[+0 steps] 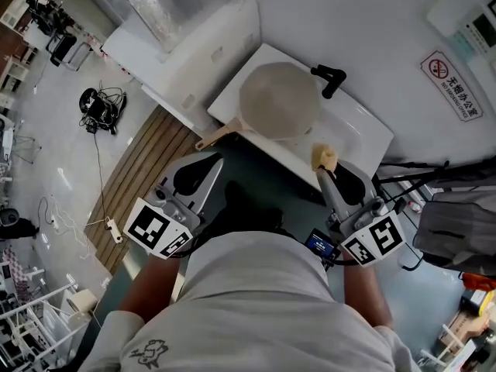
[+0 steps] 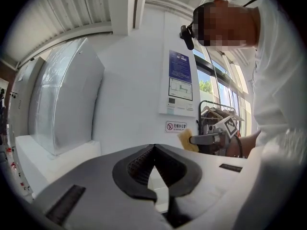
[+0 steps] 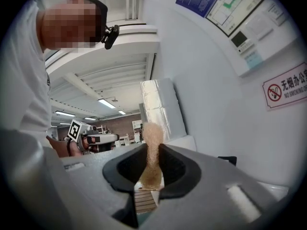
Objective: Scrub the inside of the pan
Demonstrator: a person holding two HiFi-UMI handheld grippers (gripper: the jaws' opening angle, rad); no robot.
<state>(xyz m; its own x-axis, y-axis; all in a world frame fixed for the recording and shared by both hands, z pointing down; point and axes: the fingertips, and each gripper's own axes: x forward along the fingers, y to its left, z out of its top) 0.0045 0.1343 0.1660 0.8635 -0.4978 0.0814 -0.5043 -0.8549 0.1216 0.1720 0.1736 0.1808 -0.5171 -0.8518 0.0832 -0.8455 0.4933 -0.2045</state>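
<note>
Nearest the lens, at 6 o'clock: shoulders in a plain white shirt (image 1: 256, 301), filling the bottom of the head view. Just beyond, at 8 o'clock, left claw (image 1: 214, 161): grey jaws pressed together, nothing between them. At 4 o'clock, right claw (image 1: 322, 175): pinching a small yellow foam sponge (image 1: 325, 158), upright and poking past the jaw tips. Both levelled toward 12 o'clock.

Up there, a round beige pan (image 1: 279, 99), lying in a white rectangular sink (image 1: 364, 134), with a black tap (image 1: 329, 80) at its 2 o'clock rim. Long axis along the pale wooden handle (image 1: 221, 136), running from the bowl out toward 8 o'clock over the sink's near edge.

From the sponge, bowl at 11 o'clock: near, but apart, no contact yet. From the empty claw, handle end at 12 o'clock, just ahead, and nearer to that claw than to the other. Likely split, judging by this: left to steady the handle, right to carry the sponge into the bowl. Scrubbing not yet begun.
</note>
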